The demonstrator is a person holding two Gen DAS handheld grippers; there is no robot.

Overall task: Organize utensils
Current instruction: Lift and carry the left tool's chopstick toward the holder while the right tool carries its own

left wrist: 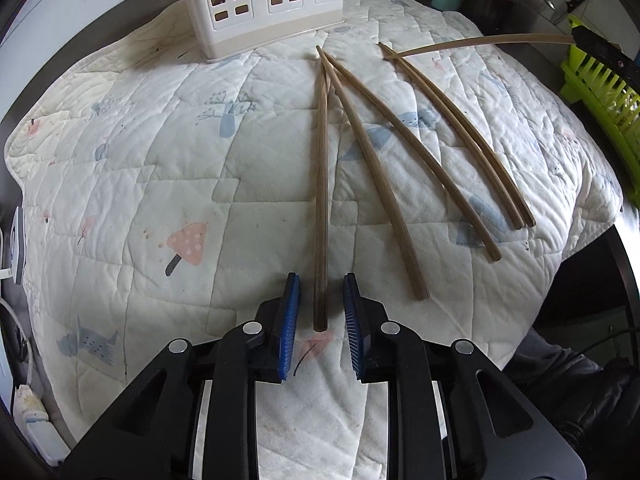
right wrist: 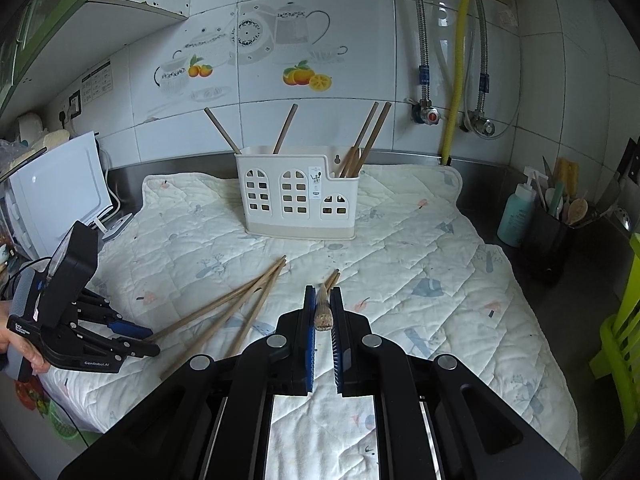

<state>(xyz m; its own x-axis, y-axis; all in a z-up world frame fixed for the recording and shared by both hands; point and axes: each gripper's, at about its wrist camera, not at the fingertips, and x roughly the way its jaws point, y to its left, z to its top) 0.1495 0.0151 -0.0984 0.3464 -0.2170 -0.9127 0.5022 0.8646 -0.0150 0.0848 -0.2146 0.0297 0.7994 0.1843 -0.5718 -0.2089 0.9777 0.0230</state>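
Several brown wooden chopsticks lie fanned on a quilted mat (left wrist: 160,184). My left gripper (left wrist: 321,280) points down at the near end of one chopstick (left wrist: 321,160). Its blue pads stand on either side of the stick with a small gap each way, so it is open. My right gripper (right wrist: 324,290) is shut on another chopstick (right wrist: 323,312), held above the mat and seen end-on. In the left wrist view this held chopstick (left wrist: 480,42) reaches in from the right gripper (left wrist: 600,54) at the top right. A cream utensil holder (right wrist: 296,196) with several chopsticks upright in it stands at the back of the mat.
A green dish rack (right wrist: 624,320) stands past the mat's right edge. A black pot of utensils (right wrist: 548,240) and a teal bottle (right wrist: 516,216) sit at the back right. White boards and cables (right wrist: 60,192) crowd the left side. A person's hand holds the left gripper (right wrist: 150,342).
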